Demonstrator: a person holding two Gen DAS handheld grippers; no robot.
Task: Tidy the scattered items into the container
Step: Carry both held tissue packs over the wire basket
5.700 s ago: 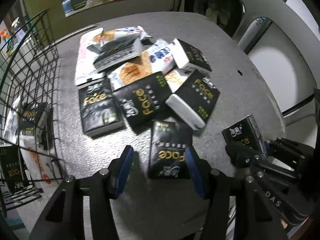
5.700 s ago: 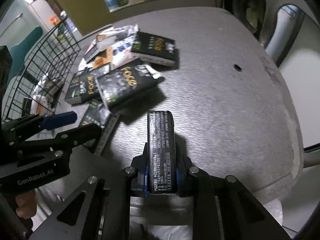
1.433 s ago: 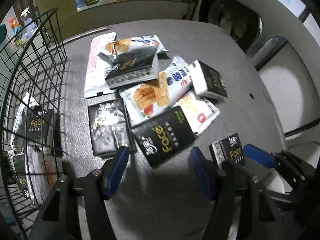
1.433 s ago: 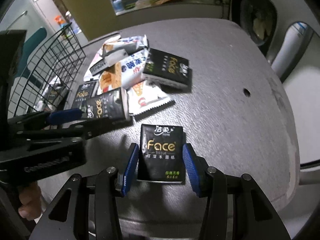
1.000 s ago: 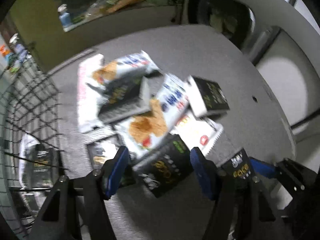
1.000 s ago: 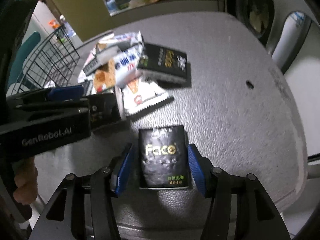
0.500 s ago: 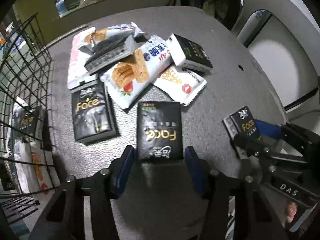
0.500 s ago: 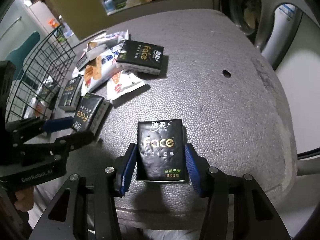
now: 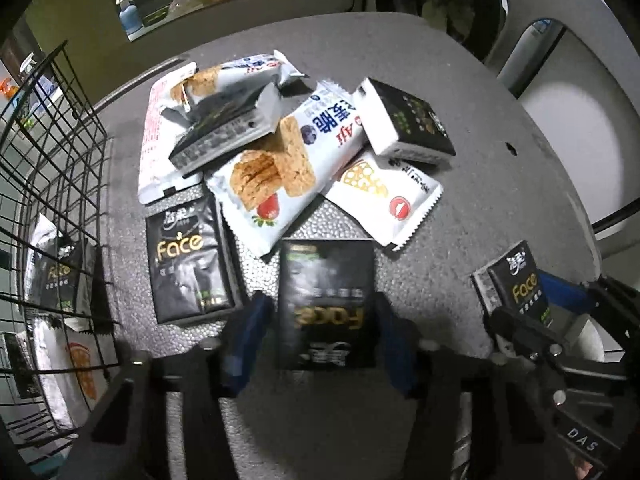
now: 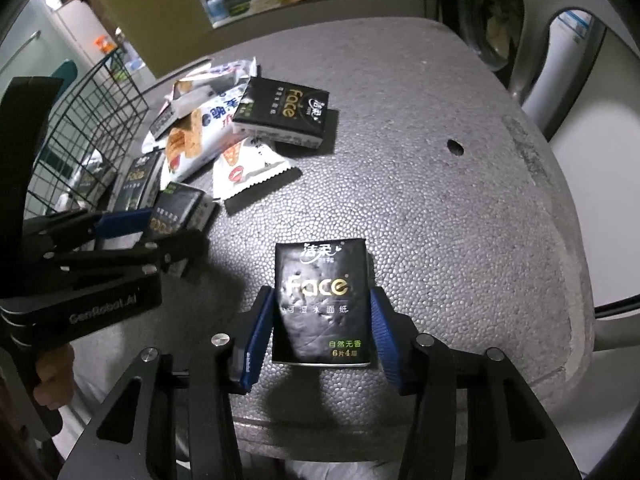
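I'm straddling black plastic-wrapped Face tissue packs: left gripper (image 9: pixel 320 320) spread around one (image 9: pixel 326 304) at bottom centre, right gripper (image 10: pixel 322 320) spread around another (image 10: pixel 320 300). Slick film risks slipping before the black wire basket (image 9: pixel 48 160), far left.

A grey pebbled tabletop (image 10: pixel 460 208) with a small round hole (image 10: pixel 455 147) carries a heap of snack wrappers (image 9: pixel 288 160) and black tissue packs. One tissue pack (image 9: pixel 326 304) lies flat near the front edge; another (image 9: pixel 188 264) lies just left of it; a third (image 10: pixel 320 304) lies apart to the right. A wire basket (image 9: pixel 52 184) stands at the left side.
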